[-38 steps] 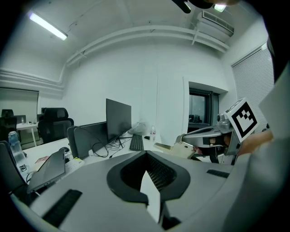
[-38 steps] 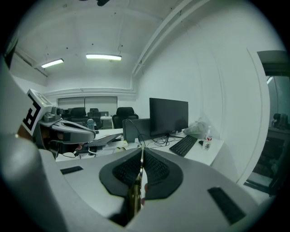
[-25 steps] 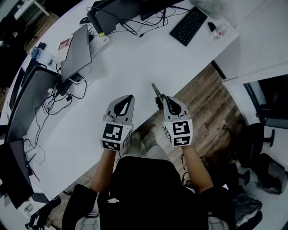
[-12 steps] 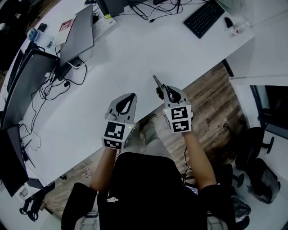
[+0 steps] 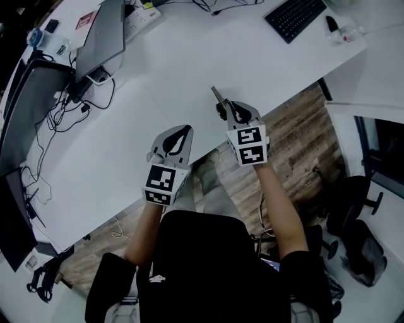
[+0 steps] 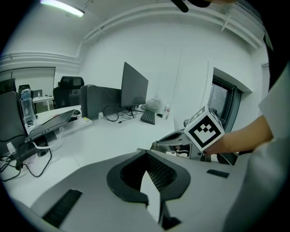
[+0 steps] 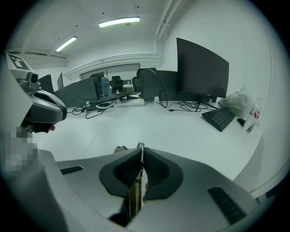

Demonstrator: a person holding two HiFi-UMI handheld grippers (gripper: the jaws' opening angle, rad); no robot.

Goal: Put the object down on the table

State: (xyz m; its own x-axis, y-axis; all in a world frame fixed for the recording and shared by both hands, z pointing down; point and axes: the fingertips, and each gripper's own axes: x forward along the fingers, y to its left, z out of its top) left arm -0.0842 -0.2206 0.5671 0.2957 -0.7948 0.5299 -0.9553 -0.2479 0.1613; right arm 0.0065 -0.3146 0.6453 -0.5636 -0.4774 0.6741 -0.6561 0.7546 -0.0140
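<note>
Right gripper (image 5: 227,110) pinches a thin flat object (image 5: 216,96) edge-on, above the table (image 5: 189,63) at its near edge. Judged stiff, light and slick, so best held by its flat faces. Left gripper (image 5: 184,130) is pressed together, empty.

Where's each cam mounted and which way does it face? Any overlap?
Head view: on the person's head, facing steeply down at the desk; shows arms, torso, left gripper, right gripper.
Left gripper view: on the left gripper, looking along its empty jaws across the desk toward a monitor; right gripper at right.
Right gripper view: on the right gripper, along jaws clamped on a thin tool; left gripper at left.
Shared: all three show the keyboard.
</note>
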